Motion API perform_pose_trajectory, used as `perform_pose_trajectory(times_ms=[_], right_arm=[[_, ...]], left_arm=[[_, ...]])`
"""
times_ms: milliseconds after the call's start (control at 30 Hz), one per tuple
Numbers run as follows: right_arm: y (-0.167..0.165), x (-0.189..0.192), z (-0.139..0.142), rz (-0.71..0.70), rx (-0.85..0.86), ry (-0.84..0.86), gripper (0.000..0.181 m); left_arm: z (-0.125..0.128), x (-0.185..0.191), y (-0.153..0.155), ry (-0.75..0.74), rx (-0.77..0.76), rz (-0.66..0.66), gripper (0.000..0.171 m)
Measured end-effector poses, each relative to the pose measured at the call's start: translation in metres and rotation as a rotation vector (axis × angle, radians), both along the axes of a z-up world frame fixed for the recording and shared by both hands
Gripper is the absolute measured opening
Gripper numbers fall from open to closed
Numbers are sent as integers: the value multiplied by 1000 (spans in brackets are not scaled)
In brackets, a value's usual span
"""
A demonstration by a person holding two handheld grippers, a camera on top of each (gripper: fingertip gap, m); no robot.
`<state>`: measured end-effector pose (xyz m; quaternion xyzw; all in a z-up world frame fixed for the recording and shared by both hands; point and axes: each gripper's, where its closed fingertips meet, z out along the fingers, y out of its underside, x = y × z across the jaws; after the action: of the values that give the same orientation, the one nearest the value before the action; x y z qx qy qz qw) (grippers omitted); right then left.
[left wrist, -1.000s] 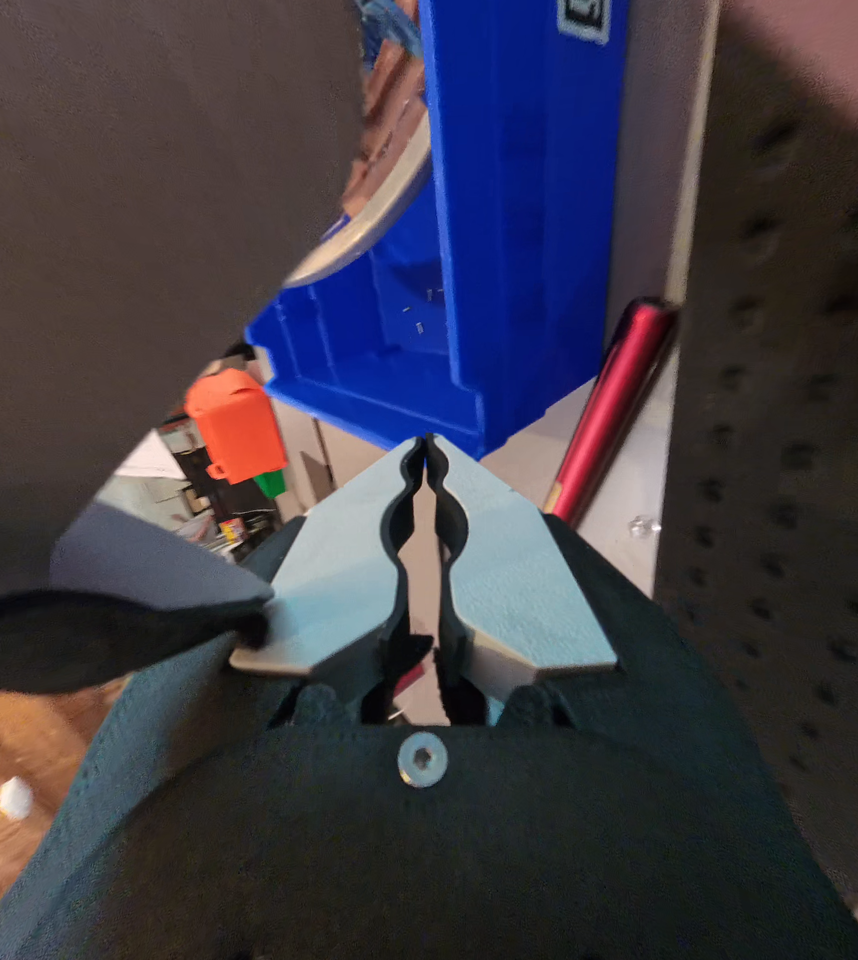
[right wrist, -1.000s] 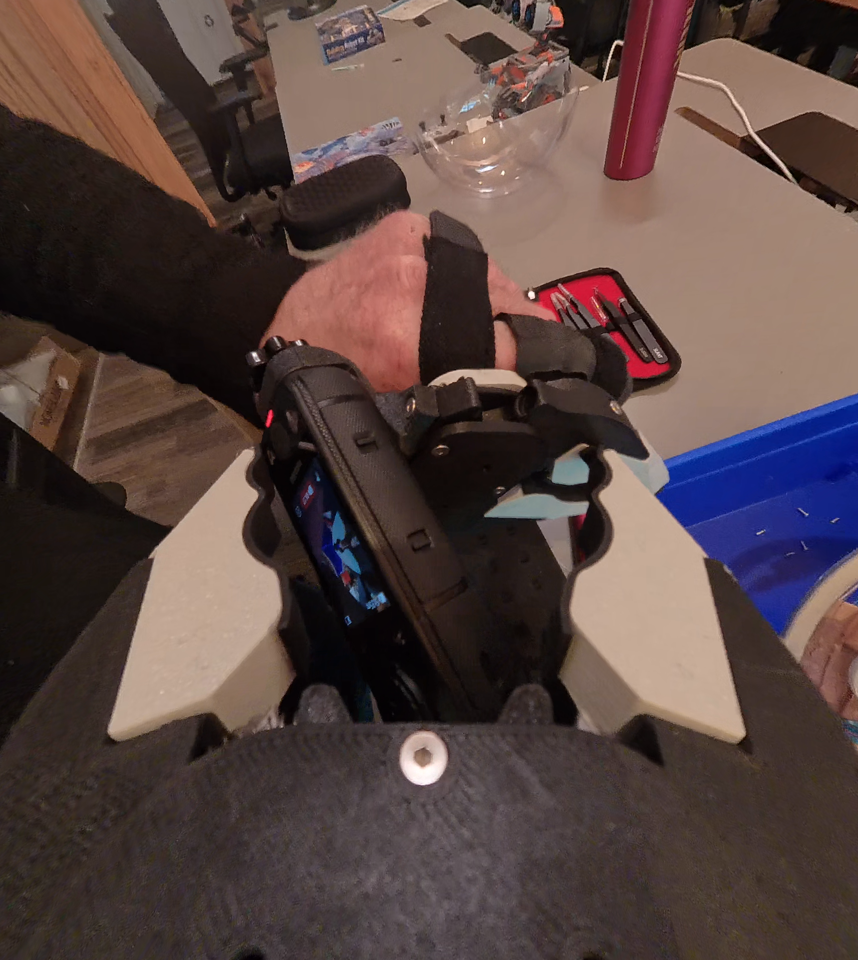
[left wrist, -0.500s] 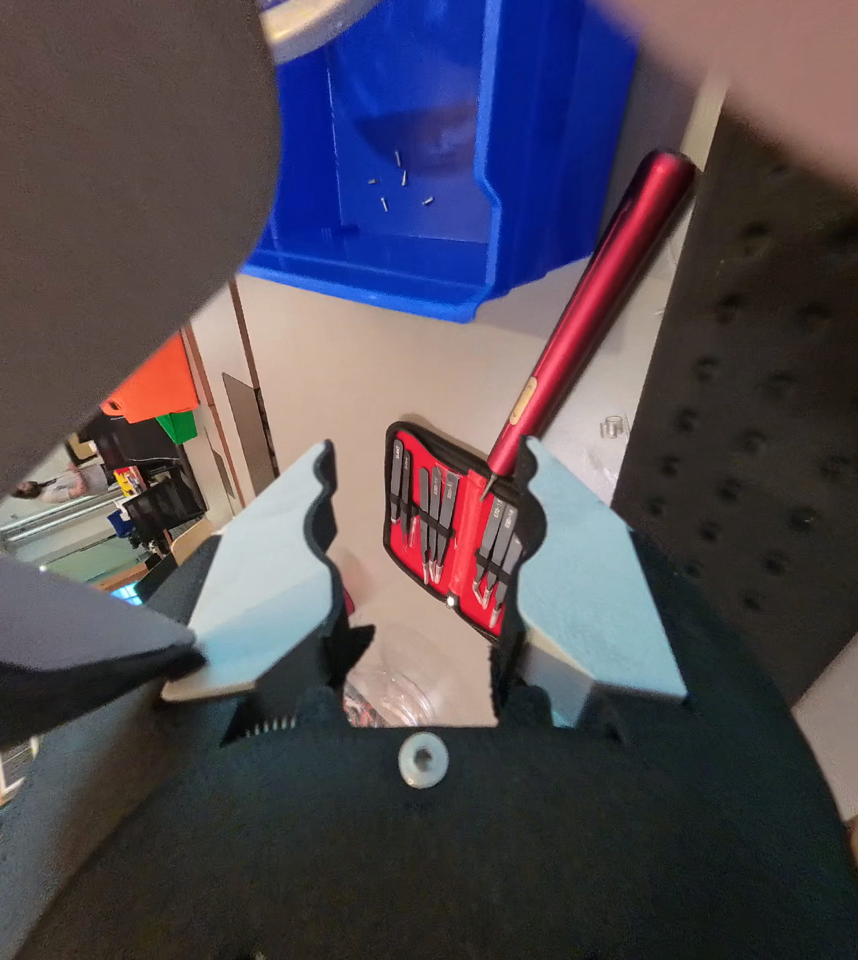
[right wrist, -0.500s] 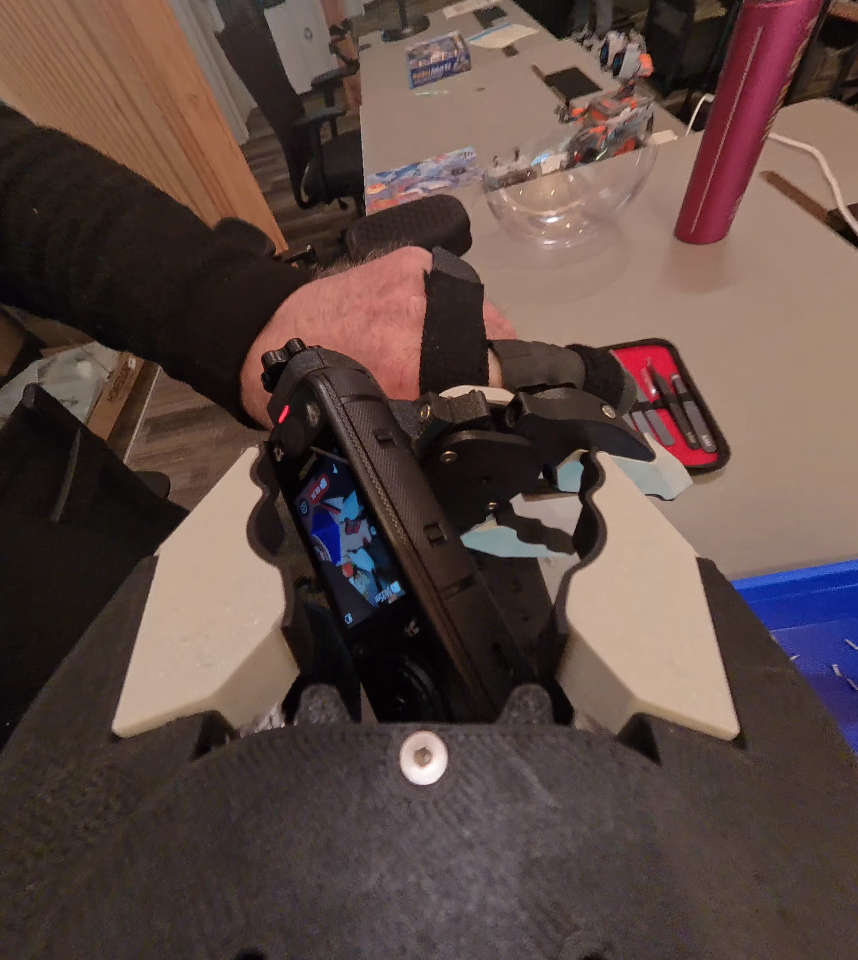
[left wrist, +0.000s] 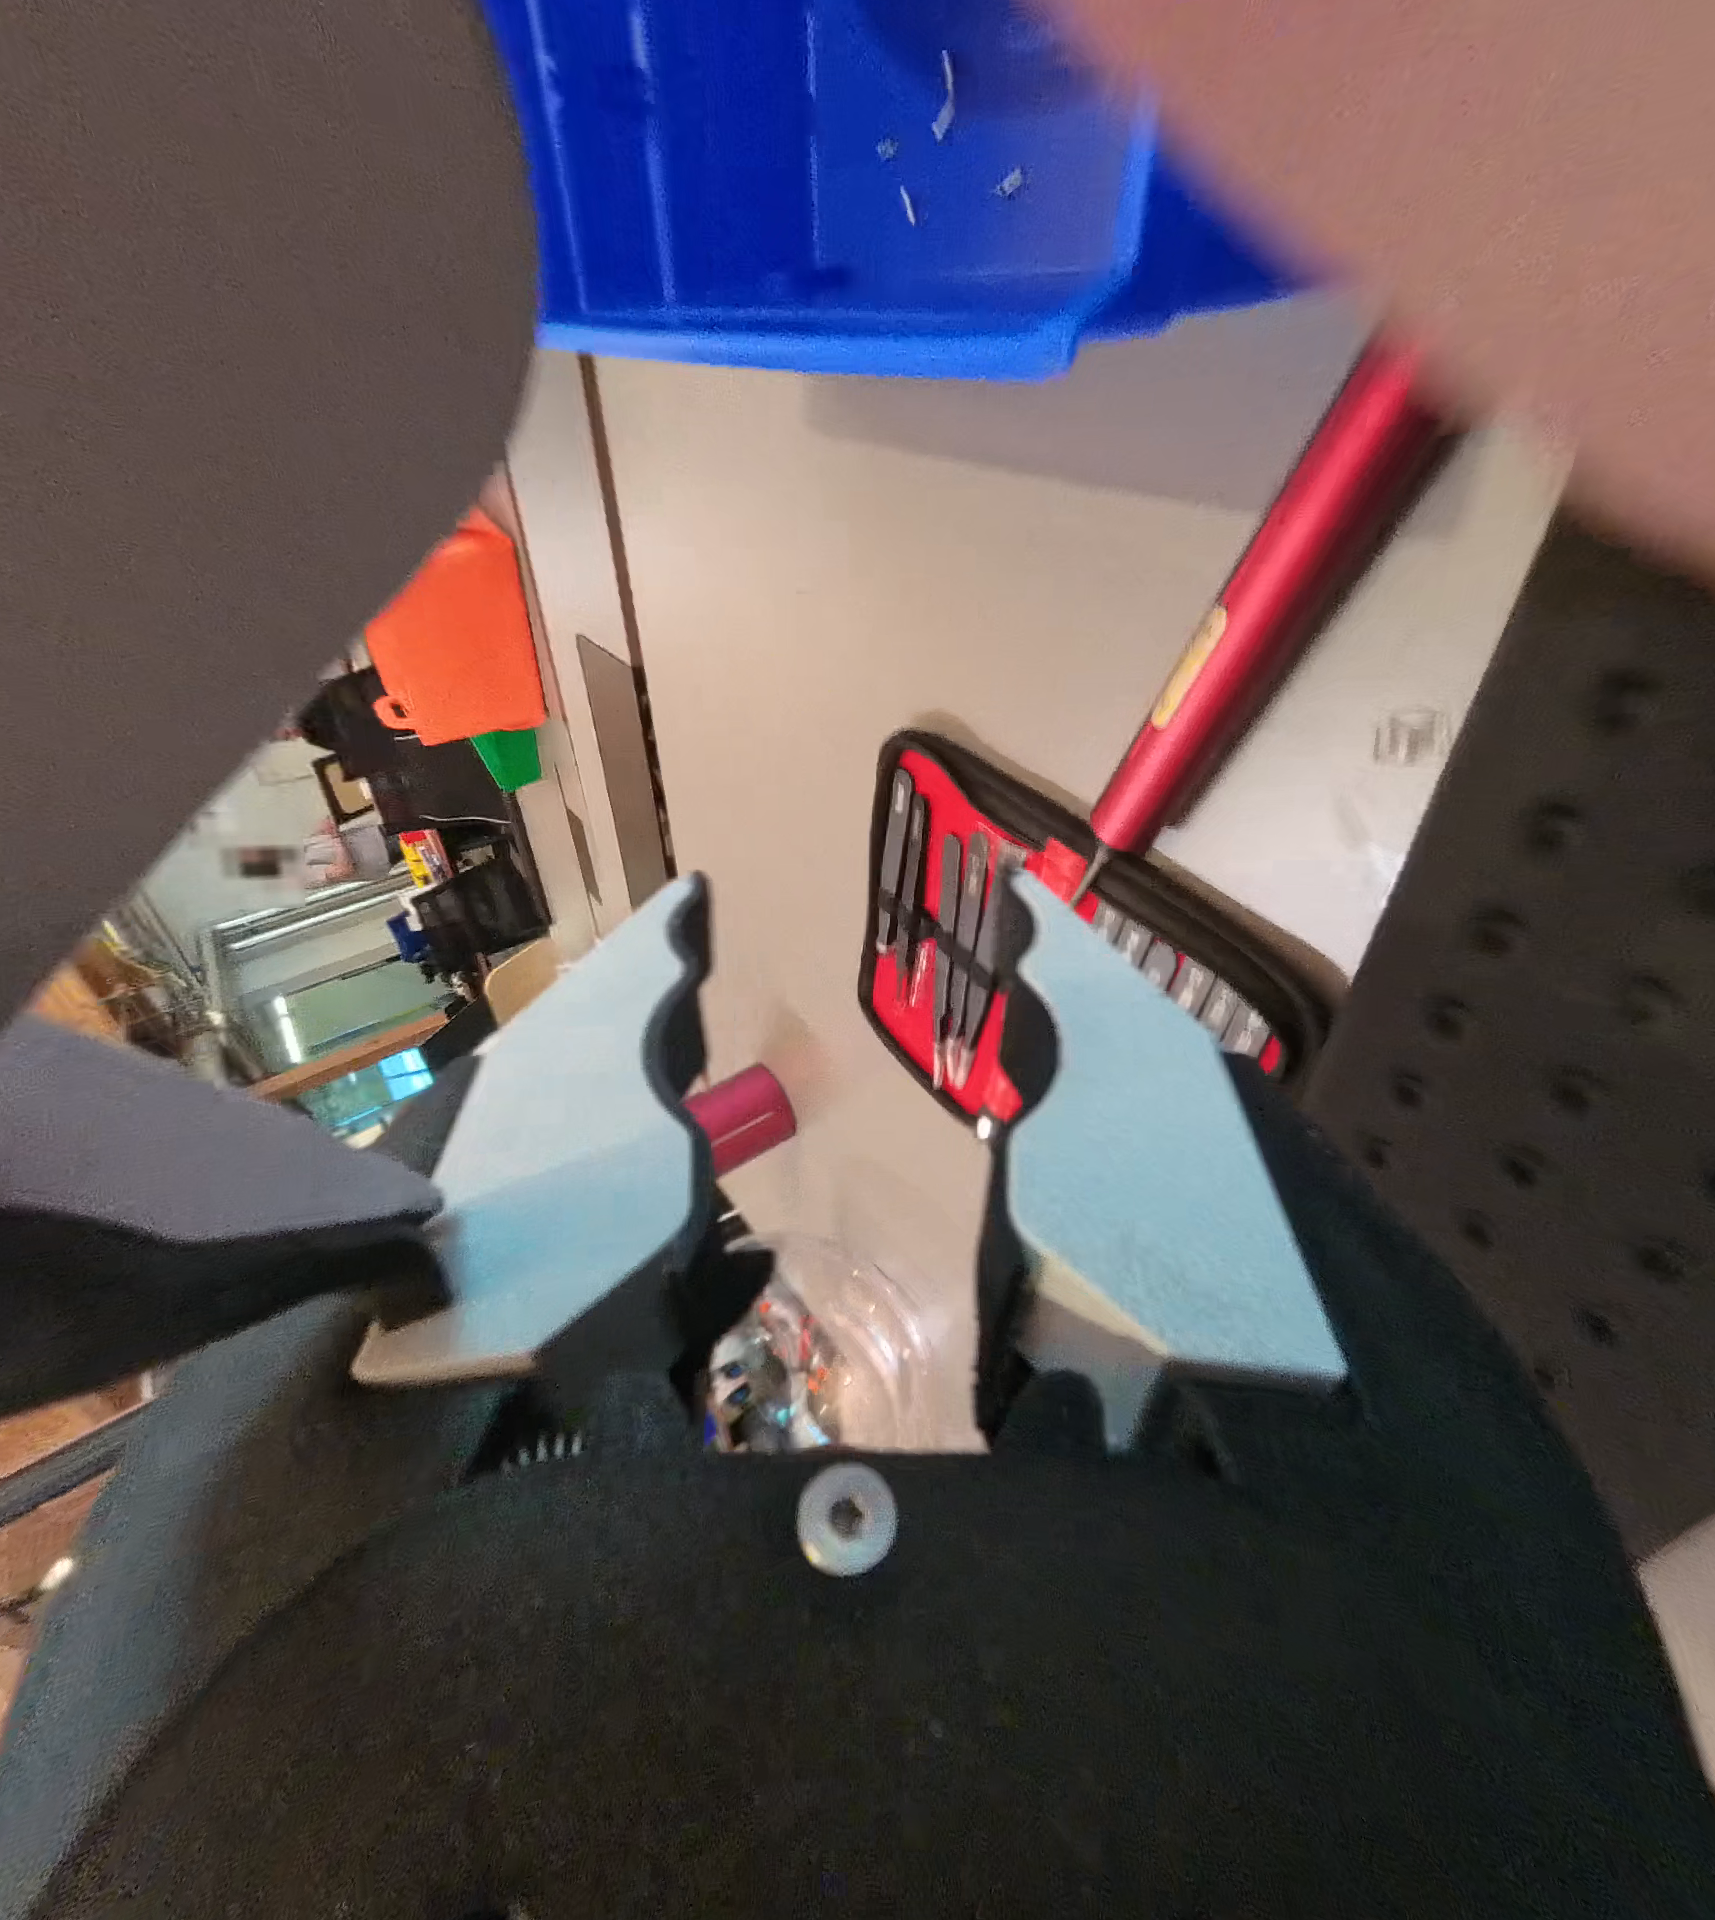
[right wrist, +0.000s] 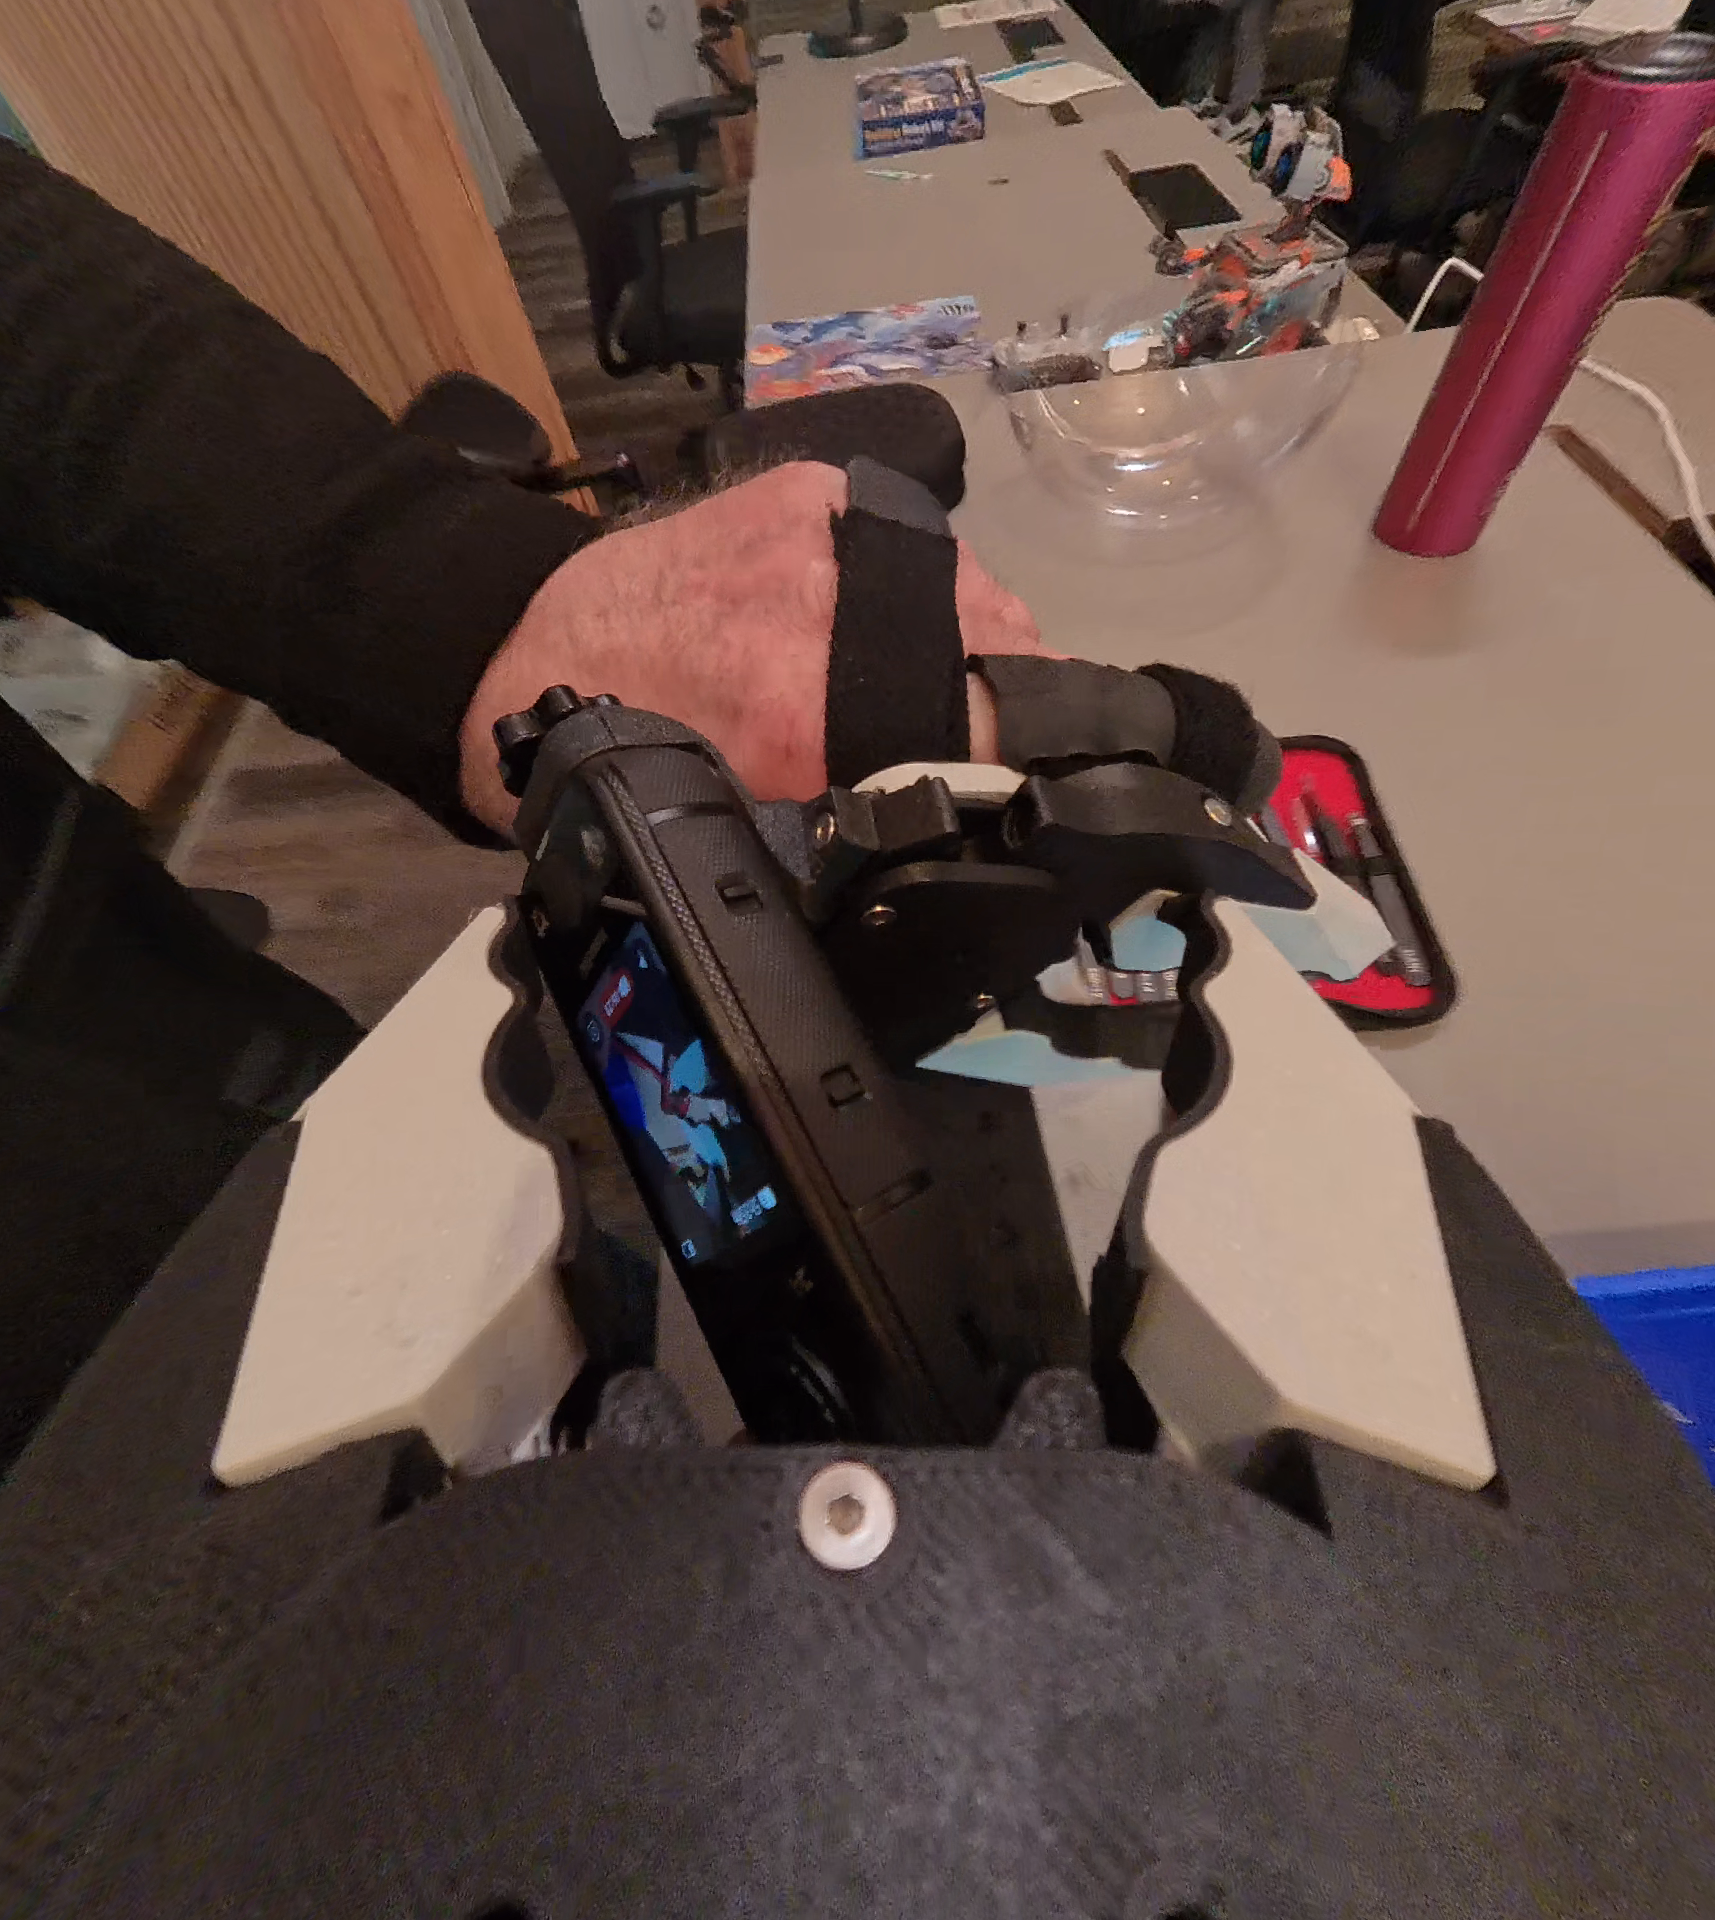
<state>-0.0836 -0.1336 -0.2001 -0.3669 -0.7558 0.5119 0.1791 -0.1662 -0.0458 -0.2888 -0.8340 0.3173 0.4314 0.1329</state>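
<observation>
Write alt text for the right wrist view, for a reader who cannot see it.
The right gripper is open and empty, and beyond its fingers a hand holds the left gripper over a grey table. Under that gripper lies an open red tool case; farther back stand a clear bowl and a magenta cylinder.

The left gripper [left wrist: 853,914] is built of a black textured body with a silver hex screw [left wrist: 846,1519] at its centre, and two pale blue fingers [left wrist: 572,1143] with wavy black inner edges are fitted. The right gripper [right wrist: 858,940] is made likewise, with cream fingers [right wrist: 1289,1216]. A black sleeve [right wrist: 157,436] is worn, and black straps [right wrist: 894,644] are wrapped over the left hand [right wrist: 707,634]. A black camera with a lit screen [right wrist: 687,1101] is mounted there.
</observation>
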Motion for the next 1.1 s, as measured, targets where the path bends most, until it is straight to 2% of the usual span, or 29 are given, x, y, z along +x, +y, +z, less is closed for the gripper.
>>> perform_pose_trajectory(times_ms=[33, 67, 100, 200, 233, 367, 467, 533, 600, 733, 800, 833, 867, 900, 967, 1033, 1100], right_arm=[[1, 0, 0, -2, 32, 20, 117], [3, 0, -2, -2, 62, 41, 115], [4, 0, -6, -1, 95, 62, 115], [8, 0, -14, -1, 126, 51, 114], [9, 0, -16, -2, 135, 50, 113], [11, -1, -18, 3, 170, 48, 113], [13, -2, 0, -19, 93, 77, 114], [21, -2, 13, -49, 38, 92, 111], [31, -3, 14, -89, 31, 60, 113], [49, -3, 20, -133, -87, -52, 90], [53, -4, 7, -141, -71, -116, 96], [55, -4, -2, -158, -84, -164, 102], [57, -1, -10, -165, -105, -225, 102], [57, 4, -15, -166, -137, -273, 98], [59, 13, -21, -176, -155, -309, 83], [59, 17, -22, -172, -155, -306, 79], [59, 16, -24, -172, -205, -330, 82]], left_arm=[[-1, 2, 4, -20, 34, 5, 69], [-1, 1, 8, -28, 76, 11, 100], [-4, 2, 12, -31, 106, 10, 116], [-13, 5, 18, -71, 141, 16, 145], [-15, 6, 19, -83, 149, 15, 149], [-20, 10, 26, -146, 217, 22, 152], [-8, 11, 38, -213, 367, 26, 149], [-1, 1, 40, -192, 408, 60, 148], [3, -4, 43, -139, 418, 47, 149], [9, 7, 53, -6, 386, -76, 135], [7, 23, 61, -4, 363, -131, 136], [1, 24, 61, -5, 329, -119, 128], [0, 23, 62, 11, 322, -119, 137], [0, 24, 64, 24, 321, -130, 138], [-7, 25, 63, 2, 294, -110, 143], [-8, 28, 67, 7, 293, -129, 144], [-11, 27, 69, 7, 261, -105, 142]])
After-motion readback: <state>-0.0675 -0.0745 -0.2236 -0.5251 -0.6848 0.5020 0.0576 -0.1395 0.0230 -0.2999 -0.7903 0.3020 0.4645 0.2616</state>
